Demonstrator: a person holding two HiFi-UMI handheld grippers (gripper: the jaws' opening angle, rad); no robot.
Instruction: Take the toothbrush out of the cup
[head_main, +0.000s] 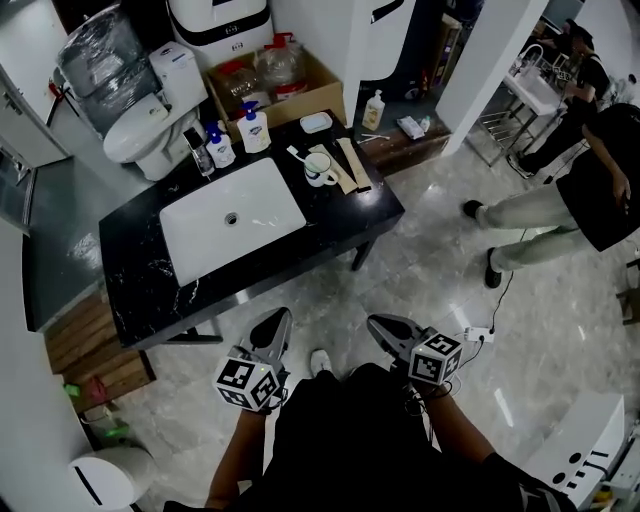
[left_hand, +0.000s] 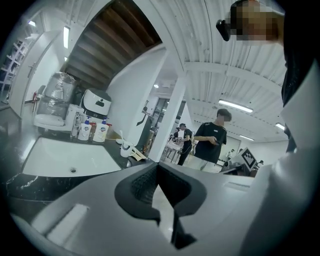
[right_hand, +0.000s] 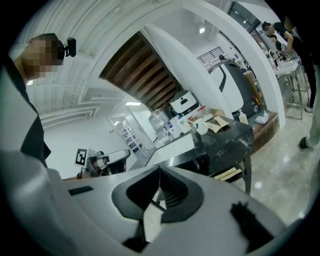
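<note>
A white cup (head_main: 320, 169) stands on the black counter (head_main: 360, 215), to the right of the white sink (head_main: 232, 220). A white toothbrush (head_main: 297, 154) leans out of the cup toward the left. Both grippers hang over the floor in front of the counter, well short of the cup. My left gripper (head_main: 278, 316) is shut and empty, and so is my right gripper (head_main: 376, 322). In the left gripper view the cup (left_hand: 125, 149) and toothbrush (left_hand: 121, 136) are small and far off beyond the touching jaws. In the right gripper view the cup (right_hand: 202, 127) sits at the counter's far end.
Soap bottles (head_main: 237, 134) and a dark bottle (head_main: 198, 150) line the counter's back edge. Wooden strips (head_main: 351, 165) lie right of the cup, with a soap dish (head_main: 316, 122) behind. A toilet (head_main: 150, 125) and a cardboard box (head_main: 275, 85) stand beyond. People (head_main: 570, 200) stand at right.
</note>
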